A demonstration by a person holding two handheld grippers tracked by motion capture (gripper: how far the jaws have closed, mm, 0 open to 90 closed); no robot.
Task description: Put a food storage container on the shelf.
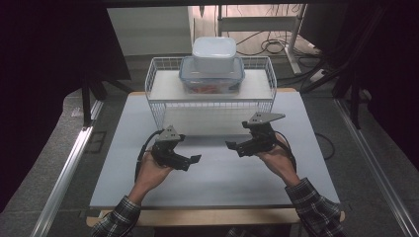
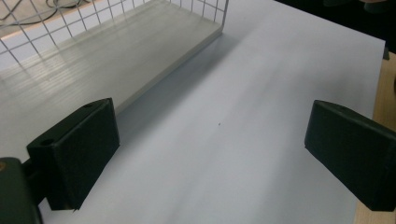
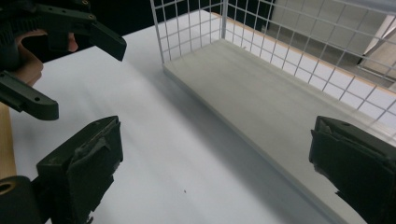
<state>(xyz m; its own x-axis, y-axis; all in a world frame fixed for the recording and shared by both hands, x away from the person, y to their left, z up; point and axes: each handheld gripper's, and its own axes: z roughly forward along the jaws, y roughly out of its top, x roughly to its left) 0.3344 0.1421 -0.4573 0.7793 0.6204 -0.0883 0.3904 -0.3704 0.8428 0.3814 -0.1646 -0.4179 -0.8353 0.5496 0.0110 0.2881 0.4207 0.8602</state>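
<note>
White-wire rack [image 1: 159, 84] is sitting at the table's [image 1: 212, 173] far side, carrying the clear container [image 1: 211, 79] with the white box [image 1: 213, 53] stacked on top. Left gripper [image 1: 193, 159] and right gripper [image 1: 231, 145] are hovering spread wide, holding nothing; reaching in level seems wise.

A white table [image 1: 212, 173] carries a wire rack [image 1: 211, 101] at its far edge; two stacked containers [image 1: 212, 66] sit on the rack's shelf.
</note>
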